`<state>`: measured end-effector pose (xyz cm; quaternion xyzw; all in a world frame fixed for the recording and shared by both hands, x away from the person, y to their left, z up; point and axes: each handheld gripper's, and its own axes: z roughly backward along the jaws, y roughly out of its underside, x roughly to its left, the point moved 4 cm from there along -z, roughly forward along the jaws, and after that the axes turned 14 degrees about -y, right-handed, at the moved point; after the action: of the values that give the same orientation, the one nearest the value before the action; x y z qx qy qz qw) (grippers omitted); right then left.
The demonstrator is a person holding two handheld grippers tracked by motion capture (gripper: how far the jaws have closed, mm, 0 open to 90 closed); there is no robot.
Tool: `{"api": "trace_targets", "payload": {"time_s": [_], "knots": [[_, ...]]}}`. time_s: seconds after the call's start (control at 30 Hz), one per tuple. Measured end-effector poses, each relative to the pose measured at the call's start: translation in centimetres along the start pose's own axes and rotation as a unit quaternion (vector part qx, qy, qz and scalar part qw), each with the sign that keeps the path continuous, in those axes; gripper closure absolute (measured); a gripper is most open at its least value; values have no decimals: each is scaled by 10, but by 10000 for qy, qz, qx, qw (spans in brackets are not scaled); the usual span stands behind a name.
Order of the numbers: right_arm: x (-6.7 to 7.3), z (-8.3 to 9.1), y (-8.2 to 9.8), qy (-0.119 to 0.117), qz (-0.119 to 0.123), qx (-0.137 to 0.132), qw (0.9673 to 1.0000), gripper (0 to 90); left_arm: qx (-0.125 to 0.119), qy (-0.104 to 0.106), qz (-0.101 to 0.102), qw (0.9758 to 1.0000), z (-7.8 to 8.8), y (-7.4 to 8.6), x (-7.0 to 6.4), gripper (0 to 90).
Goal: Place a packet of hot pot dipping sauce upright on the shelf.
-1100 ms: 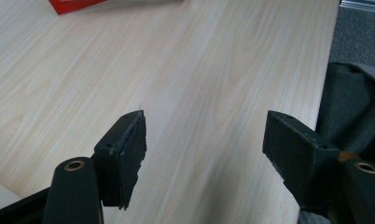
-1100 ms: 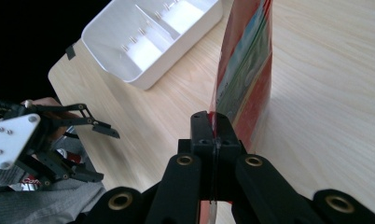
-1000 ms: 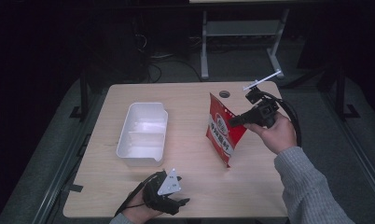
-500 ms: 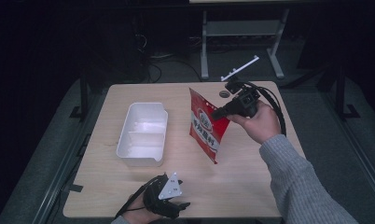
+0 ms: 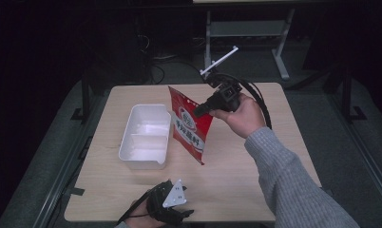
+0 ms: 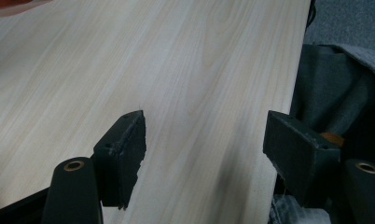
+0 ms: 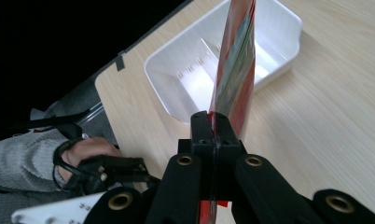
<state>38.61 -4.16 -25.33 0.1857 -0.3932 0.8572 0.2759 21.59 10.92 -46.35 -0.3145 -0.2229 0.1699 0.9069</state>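
Right gripper (image 5: 202, 109): held raised above the table in the person's right hand (image 5: 240, 114); jaws were pressed together on the edge of a red packet (image 5: 189, 126), seen clamped edge-on in the right gripper view (image 7: 215, 122).
Red packet: was hung from the right gripper, tilted, lower corner close to the tabletop; whether it touched could not be told. It was placed just beside the white tray's right wall in the high view; in the right gripper view (image 7: 236, 70) it was seen edge-on in front of the tray.
White tray (image 5: 132, 124): was set on the left half of the table, two compartments, both white inside; seen beyond the packet in the right gripper view (image 7: 171, 79).
Left gripper (image 5: 179, 214): was held low at the near table edge in the left hand; jaws were spread wide apart over bare wood, nothing between them (image 6: 204, 140). Grey three-cornered plate was seen on top.
Table (image 5: 255, 171): light wood top, dark floor around it.
Right sleeve (image 5: 293, 185): grey knit, entered from bottom right.
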Motion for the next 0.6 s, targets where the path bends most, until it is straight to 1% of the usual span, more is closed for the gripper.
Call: {"api": "trace_targets", "payload": {"time_s": [0.23,0.43,0.47,0.5,0.6], "knots": [[14,-15,-21,-144,167,7,9998,897,9,9,-19,10000,-1,1,0,295],[23,-29,-36,-204,293,35,9994,897,8,13,-2,10000,-1,1,0,295],[23,-29,-36,-204,293,35,9994,897,8,13,-2,10000,-1,1,0,294],[25,-33,-42,-241,336,49,9991,897,6,12,5,10000,-1,1,1,294],[30,-41,-49,-279,386,58,9988,897,13,0,7,10000,-1,1,1,293]]}}
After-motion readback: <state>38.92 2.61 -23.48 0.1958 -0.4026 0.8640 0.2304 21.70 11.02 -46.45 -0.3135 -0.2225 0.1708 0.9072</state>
